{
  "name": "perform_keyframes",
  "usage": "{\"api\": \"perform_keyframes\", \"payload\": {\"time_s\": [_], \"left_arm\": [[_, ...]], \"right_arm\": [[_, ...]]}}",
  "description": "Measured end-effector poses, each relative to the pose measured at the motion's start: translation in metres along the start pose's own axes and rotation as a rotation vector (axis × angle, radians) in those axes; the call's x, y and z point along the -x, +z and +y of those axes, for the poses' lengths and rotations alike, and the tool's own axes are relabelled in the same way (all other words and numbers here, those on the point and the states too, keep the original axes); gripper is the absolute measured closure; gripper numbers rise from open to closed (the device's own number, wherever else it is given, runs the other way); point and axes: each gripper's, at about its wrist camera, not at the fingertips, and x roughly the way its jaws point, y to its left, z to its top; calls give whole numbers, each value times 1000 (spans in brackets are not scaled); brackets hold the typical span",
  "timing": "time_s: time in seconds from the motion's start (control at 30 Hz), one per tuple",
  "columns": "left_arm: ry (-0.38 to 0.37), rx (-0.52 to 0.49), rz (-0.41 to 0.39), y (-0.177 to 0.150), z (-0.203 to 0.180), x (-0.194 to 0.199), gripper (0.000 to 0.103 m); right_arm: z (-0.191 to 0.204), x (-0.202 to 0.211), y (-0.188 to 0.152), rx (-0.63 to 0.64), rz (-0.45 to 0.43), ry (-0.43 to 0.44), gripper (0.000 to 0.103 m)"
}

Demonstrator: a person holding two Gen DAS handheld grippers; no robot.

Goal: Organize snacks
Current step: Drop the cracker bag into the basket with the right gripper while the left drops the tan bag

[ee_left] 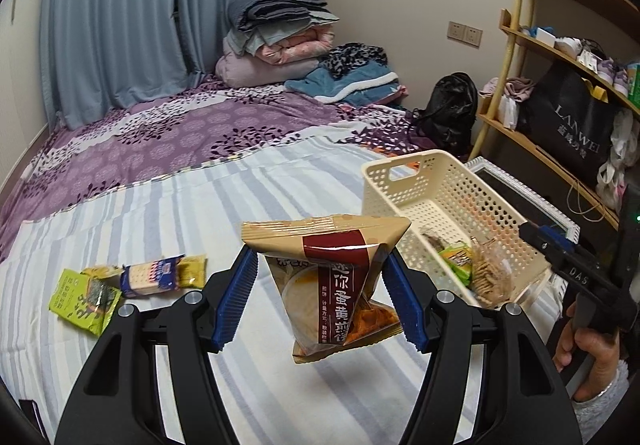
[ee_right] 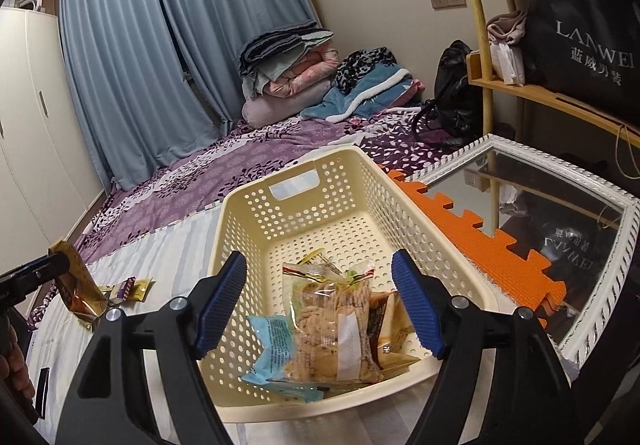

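The tongs (ee_left: 318, 295) are matt black plastic with ribbed blue rubbery pads (ee_left: 236, 301) and small bright metal pins, and they grip a glossy, crinkled foil packet (ee_left: 340, 285). The basket (ee_right: 304, 205) is smooth cream plastic pierced with holes, holding shiny clear and printed film wrappers (ee_right: 332, 325). The bed (ee_left: 160, 205) is covered in soft matt cloth, beside a rough orange foam mat (ee_right: 480, 245) and a glossy mirror (ee_right: 560, 213) in a white frame.

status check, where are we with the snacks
Left gripper shut on tan packet. Right gripper open over basket. Three packets left on bed. Path clear.
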Motion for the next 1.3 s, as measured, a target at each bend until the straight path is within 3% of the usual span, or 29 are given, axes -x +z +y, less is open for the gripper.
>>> {"api": "perform_keyframes", "payload": {"time_s": [0.43, 0.83, 0.9, 0.97, 1.07, 1.3], "left_arm": [[-156, -116, -13, 41, -77, -29, 37], [-258, -164, 28, 47, -127, -62, 37], [-277, -173, 49, 46, -132, -69, 31], [-273, -171, 56, 44, -133, -72, 3], [-247, -178, 52, 41, -131, -73, 3], [-183, -116, 86, 40, -106, -80, 3]], "right_arm": [[-16, 9, -1, 5, -15, -42, 26], [-29, 15, -2, -21, -25, -70, 26], [-29, 15, -2, -24, -26, -72, 25], [-29, 15, -2, -25, -26, -74, 23], [-28, 15, -2, -24, -36, -79, 18], [-23, 11, 0, -28, -35, -67, 16]]}}
